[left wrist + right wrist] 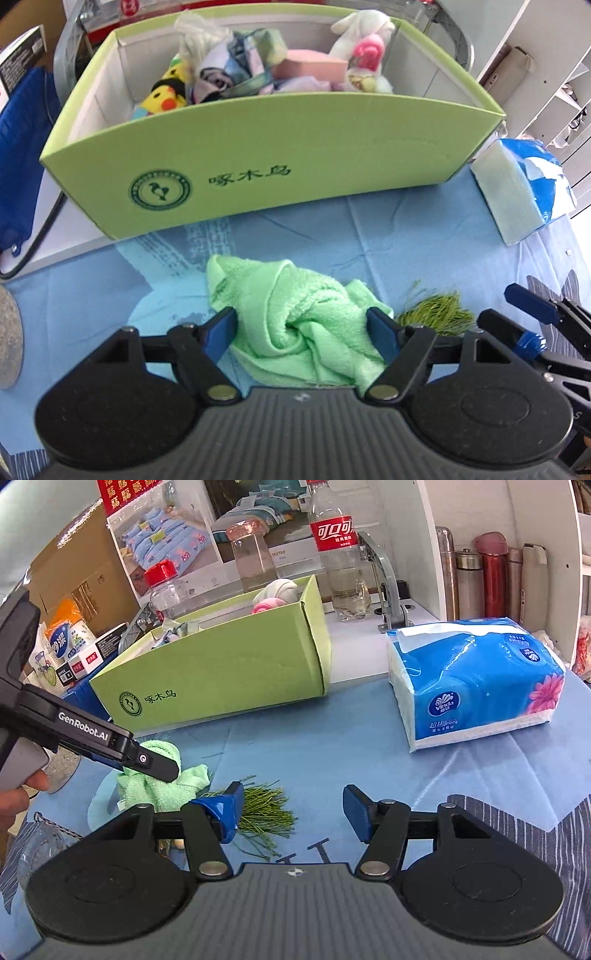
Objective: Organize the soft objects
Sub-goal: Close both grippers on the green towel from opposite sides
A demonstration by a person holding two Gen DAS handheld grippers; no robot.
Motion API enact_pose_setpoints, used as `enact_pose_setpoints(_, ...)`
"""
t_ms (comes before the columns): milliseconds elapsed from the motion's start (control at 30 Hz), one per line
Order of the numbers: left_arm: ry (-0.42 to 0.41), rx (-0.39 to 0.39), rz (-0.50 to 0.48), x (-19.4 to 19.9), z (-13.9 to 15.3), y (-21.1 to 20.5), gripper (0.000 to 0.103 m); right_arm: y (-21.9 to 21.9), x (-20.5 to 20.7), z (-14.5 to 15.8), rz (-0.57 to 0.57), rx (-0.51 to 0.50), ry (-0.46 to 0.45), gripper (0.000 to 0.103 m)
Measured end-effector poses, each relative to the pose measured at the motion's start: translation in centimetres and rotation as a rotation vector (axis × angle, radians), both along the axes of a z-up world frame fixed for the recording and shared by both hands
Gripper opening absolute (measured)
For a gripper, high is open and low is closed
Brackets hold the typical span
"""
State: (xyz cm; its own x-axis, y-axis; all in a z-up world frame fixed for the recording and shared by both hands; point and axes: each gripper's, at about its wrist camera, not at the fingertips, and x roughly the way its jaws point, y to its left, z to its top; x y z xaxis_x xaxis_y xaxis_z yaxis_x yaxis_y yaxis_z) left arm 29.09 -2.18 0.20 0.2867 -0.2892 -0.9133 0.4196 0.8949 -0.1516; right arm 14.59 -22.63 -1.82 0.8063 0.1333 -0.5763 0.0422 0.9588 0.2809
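- Your left gripper [303,332] stands open astride the green towel [295,317], low centre of frame, pads not yet pressing.
- It's soft, light and floppy: pinch the bunched middle fold.
- Your right gripper [293,812] hangs open and empty.
- The green box [258,147] waits above.

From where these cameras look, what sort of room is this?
Probably a home or small shop corner used as a work table: a blue cloth covers it, with thermos flasks on a white shelf, a Coca-Cola bottle and a Vinda tissue pack nearby.
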Motion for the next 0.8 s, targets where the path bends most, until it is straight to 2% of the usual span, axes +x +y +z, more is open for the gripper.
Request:
enact_pose_setpoints(100,-0.016,-0.008,0.058,0.0,-0.1,2.2,0.087,-0.2,0.0,0.0,-0.002,0.002,-0.001,0.045)
enact_pose_setpoints(167,-0.050,0.006,0.124,-0.3,0.0,4.3,0.103,-0.2,0.1,0.0,-0.003,0.004,-0.005,0.045)
enact_pose_setpoints(233,-0.113,0.046,0.184,-1.0,0.3,6.2,0.103,0.0,0.2,0.1,0.001,0.008,-0.008,0.045)
enact_pose_setpoints(300,-0.140,0.060,0.240,-1.5,0.8,8.3,0.103,0.3,0.3,0.1,0.012,0.008,-0.009,0.045)
enact_pose_setpoints(400,-0.203,0.161,0.311,-2.2,1.1,10.4,0.102,1.3,0.5,0.2,0.030,0.004,-0.010,0.045)
enact_pose_setpoints(433,-0.218,0.173,0.322,-2.6,1.2,11.1,0.102,1.6,0.5,0.3,0.039,0.004,-0.014,0.045)
enact_pose_setpoints(533,-0.230,0.100,0.334,-4.0,2.4,12.7,0.102,2.7,0.4,0.7,0.063,-0.002,-0.026,0.045)
enact_pose_setpoints(667,-0.293,0.007,0.320,-6.2,4.9,12.4,0.103,4.0,0.5,1.4,0.093,-0.018,-0.038,0.045)
enact_pose_setpoints(800,-0.320,-0.024,0.275,-7.1,6.1,10.5,0.103,4.7,0.3,2.2,0.106,-0.029,-0.054,0.045)
